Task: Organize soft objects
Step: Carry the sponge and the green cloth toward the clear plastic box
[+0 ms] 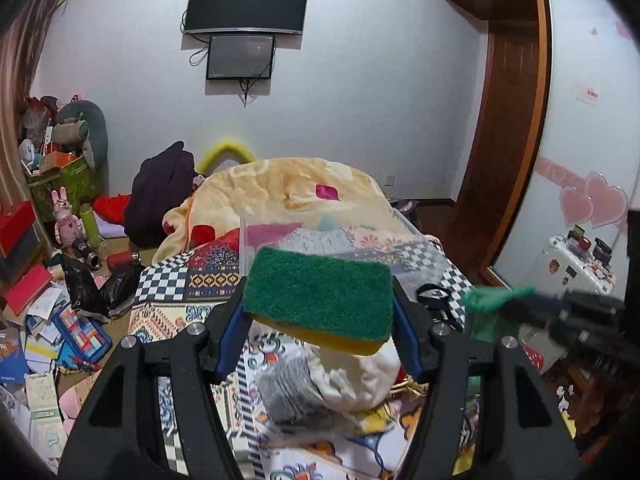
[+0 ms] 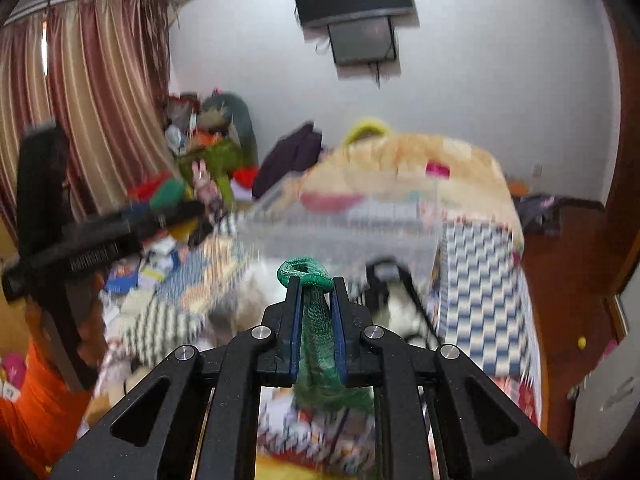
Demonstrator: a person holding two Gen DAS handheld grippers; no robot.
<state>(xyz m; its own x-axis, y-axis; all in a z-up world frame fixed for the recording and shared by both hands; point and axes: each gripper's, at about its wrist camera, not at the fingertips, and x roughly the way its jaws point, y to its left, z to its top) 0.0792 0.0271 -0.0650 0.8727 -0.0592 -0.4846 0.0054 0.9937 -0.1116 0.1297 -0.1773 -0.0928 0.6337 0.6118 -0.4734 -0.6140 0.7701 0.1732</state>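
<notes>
Sponge [image 1: 320, 300], green scrub side up over yellow foam, clamped in left gripper [image 1: 320, 312], up above the patterned bed quilt [image 1: 168, 280]; green mesh cloth [image 2: 316, 320] pinched tight in right gripper [image 2: 316, 284], tail hanging down; clear plastic bin [image 2: 344, 224] just ahead on bed; white bundle [image 1: 360, 376] under sponge.

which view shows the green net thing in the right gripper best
The right wrist view: the green mesh cloth fills the centre, pinched between the right gripper's closed jaws. The left wrist view shows only a blurred green tip at its right edge.
</notes>
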